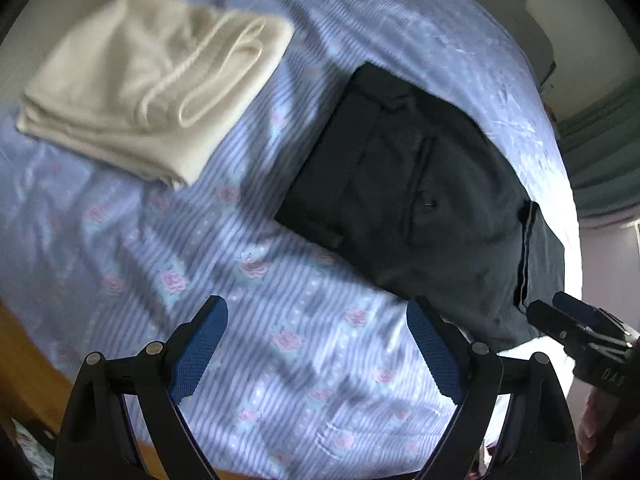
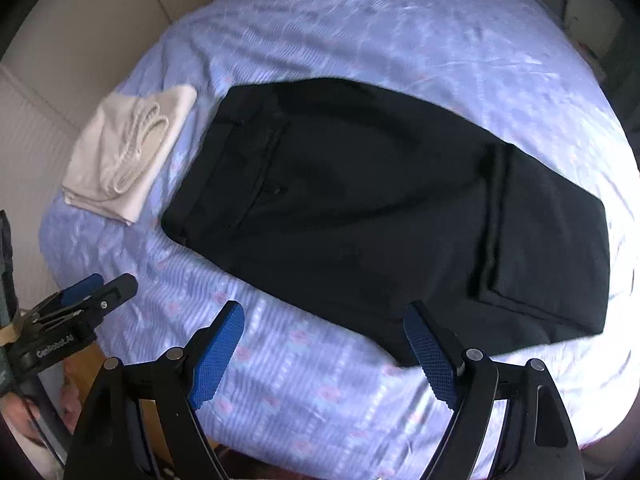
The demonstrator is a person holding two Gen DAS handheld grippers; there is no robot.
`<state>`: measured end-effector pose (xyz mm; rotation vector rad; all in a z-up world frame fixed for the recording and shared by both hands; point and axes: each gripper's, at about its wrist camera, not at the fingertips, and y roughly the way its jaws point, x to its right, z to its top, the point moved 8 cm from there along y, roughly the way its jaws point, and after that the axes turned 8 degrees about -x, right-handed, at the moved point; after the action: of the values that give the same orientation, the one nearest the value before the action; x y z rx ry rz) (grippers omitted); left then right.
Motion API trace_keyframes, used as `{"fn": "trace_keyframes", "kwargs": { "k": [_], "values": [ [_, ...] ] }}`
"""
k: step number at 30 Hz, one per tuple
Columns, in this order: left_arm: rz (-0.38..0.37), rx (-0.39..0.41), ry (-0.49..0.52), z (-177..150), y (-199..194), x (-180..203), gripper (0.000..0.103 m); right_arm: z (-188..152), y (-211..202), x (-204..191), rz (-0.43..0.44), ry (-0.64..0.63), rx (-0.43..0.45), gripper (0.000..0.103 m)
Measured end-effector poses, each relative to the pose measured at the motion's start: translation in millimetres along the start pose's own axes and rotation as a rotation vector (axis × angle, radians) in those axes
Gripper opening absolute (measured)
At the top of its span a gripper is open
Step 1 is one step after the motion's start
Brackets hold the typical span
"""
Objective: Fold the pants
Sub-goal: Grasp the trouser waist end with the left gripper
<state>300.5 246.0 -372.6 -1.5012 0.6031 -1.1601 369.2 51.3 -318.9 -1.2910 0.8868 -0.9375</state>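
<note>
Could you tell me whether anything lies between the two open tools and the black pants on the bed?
Nothing visible does. The black pants lie flat on the striped floral sheet, with only bare sheet between them and the right tool and left tool. The folded cream garment sits off beside the waistband, apart from the pants.

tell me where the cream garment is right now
The folded cream garment lies on the striped floral bedsheet, upper left in both wrist views, just left of the black pants and apart from them, near the bed's edge.

Dark pants folded, seemingly; cream cloth apart.
</note>
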Motion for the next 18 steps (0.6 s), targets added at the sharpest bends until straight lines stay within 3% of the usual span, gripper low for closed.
{"fn": "trace_keyframes", "kwargs": {
  "k": [3,8,13,18],
  "values": [
    [-0.034,-0.037,0.004,13,21,-6,0.091,16,15,-14,-0.030,-0.025,-0.036,0.083],
    [-0.157,-0.075,-0.047,40,54,-7,0.086,37,29,-27,-0.061,-0.051,-0.071,0.083],
    [-0.141,-0.079,-0.033,65,77,-10,0.080,50,38,-31,-0.085,-0.078,-0.095,0.083],
    [-0.202,-0.126,-0.049,83,98,-11,0.079,60,45,-33,-0.074,-0.075,-0.109,0.083]
  ]
}}
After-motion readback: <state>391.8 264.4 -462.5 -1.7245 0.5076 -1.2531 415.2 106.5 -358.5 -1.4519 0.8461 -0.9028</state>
